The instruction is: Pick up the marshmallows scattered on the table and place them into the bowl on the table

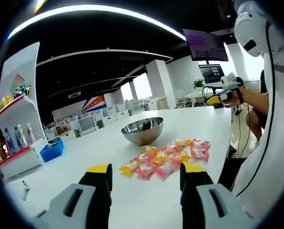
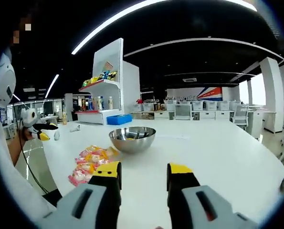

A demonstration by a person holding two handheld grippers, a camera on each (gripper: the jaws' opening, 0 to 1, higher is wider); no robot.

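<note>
A steel bowl point(image 1: 142, 130) point(image 2: 131, 138) stands on the white table point(image 1: 65, 167) point(image 2: 218, 157). Several wrapped marshmallows point(image 1: 166, 159) point(image 2: 90, 162), in pink and yellow wrappers, lie in a loose pile just beside it. In the left gripper view the pile is in front of the bowl and to its right. My left gripper point(image 1: 145, 168) hovers open short of the pile, its jaws apart with nothing between them. My right gripper point(image 2: 143, 168) is open too, facing the bowl with the pile off to its left. Each gripper also appears small in the other's view point(image 1: 222, 94) point(image 2: 36, 128), held by a hand.
A white shelf unit point(image 1: 15, 119) point(image 2: 106, 81) with bottles and snacks stands beyond the table, a blue bin point(image 1: 52, 150) point(image 2: 119, 119) near it. A tall white machine body point(image 1: 266, 143) point(image 2: 1, 86) is close beside me. A small white item point(image 1: 25, 190) lies near the table's edge.
</note>
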